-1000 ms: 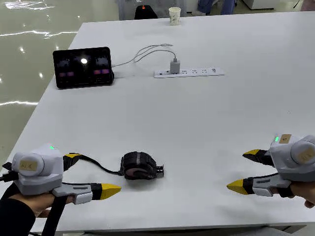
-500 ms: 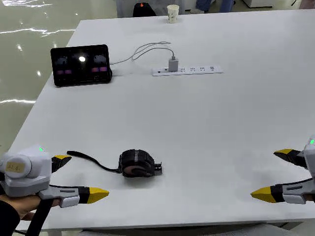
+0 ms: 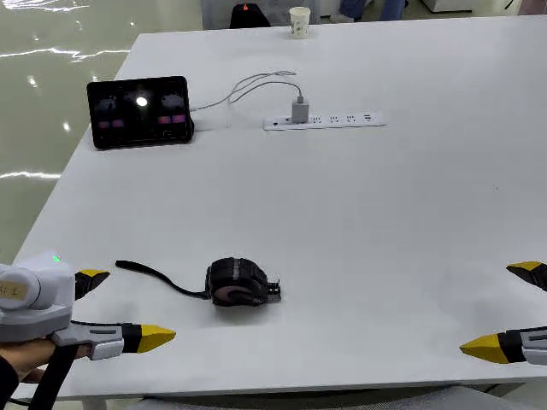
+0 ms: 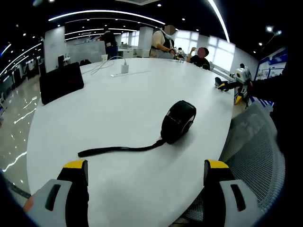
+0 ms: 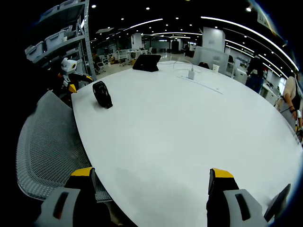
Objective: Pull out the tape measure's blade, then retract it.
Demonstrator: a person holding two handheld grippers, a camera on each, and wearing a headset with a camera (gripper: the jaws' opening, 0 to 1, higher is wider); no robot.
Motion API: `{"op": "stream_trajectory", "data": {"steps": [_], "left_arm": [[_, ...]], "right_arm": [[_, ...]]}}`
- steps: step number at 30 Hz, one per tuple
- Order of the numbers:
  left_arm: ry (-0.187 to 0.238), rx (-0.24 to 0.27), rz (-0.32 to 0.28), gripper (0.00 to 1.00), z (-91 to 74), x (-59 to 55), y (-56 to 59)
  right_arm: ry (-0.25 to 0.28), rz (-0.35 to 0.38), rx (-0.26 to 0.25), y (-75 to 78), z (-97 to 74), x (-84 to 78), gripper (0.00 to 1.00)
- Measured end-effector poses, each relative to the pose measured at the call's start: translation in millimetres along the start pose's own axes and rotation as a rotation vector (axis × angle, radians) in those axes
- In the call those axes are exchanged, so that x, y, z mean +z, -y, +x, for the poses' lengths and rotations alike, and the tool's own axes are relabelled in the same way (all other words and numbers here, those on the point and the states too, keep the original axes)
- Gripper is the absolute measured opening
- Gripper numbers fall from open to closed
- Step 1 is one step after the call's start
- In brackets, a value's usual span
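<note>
A black tape measure [image 3: 240, 284] lies on the white table [image 3: 359, 213] near the front edge, its black wrist strap [image 3: 152, 275] trailing to the left. It also lies ahead in the left gripper view as the tape measure [image 4: 178, 121], and far off in the right gripper view as the tape measure [image 5: 102, 94]. My left gripper [image 3: 121, 310] is open at the front left corner, apart from the strap, with nothing between its yellow-tipped fingers [image 4: 75, 176]. My right gripper [image 3: 513, 312] is open at the front right edge, far from the tape measure.
A dark tablet [image 3: 139, 112] stands at the back left. A white power strip [image 3: 325, 121] with a plugged charger and cable lies behind the middle. A paper cup [image 3: 299, 23] is at the far edge. A grey mesh chair [image 5: 42, 151] sits below the table's front.
Both grippers have drawn back outward and toward the front edge, away from the tape measure. The tape measure has stayed put; the head camera tilted slightly.
</note>
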State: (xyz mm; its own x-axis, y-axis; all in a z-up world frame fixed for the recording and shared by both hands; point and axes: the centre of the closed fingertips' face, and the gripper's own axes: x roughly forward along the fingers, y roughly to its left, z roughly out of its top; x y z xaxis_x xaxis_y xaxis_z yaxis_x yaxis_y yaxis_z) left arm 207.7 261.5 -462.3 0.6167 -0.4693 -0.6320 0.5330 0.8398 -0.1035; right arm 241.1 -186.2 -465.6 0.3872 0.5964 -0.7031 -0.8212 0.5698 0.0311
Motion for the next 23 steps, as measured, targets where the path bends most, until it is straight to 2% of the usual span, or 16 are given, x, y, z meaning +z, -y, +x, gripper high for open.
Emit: {"op": "stream_trajectory", "data": {"steps": [9,11,23], "left_arm": [[-0.006,-0.004,0.006,0.99,-1.4,-3.5,-2.5],[-0.013,-0.018,-0.011,0.99,-1.3,-5.6,-0.2],[-0.005,0.004,-0.004,0.99,-2.3,-4.3,-7.1]], "right_arm": [[0.002,-0.003,-0.003,1.2,0.2,1.2,0.99],[0.001,-0.005,-0.002,1.0,-0.3,1.1,0.99],[0.001,-0.008,-0.001,0.7,-1.5,0.0,0.99]]}}
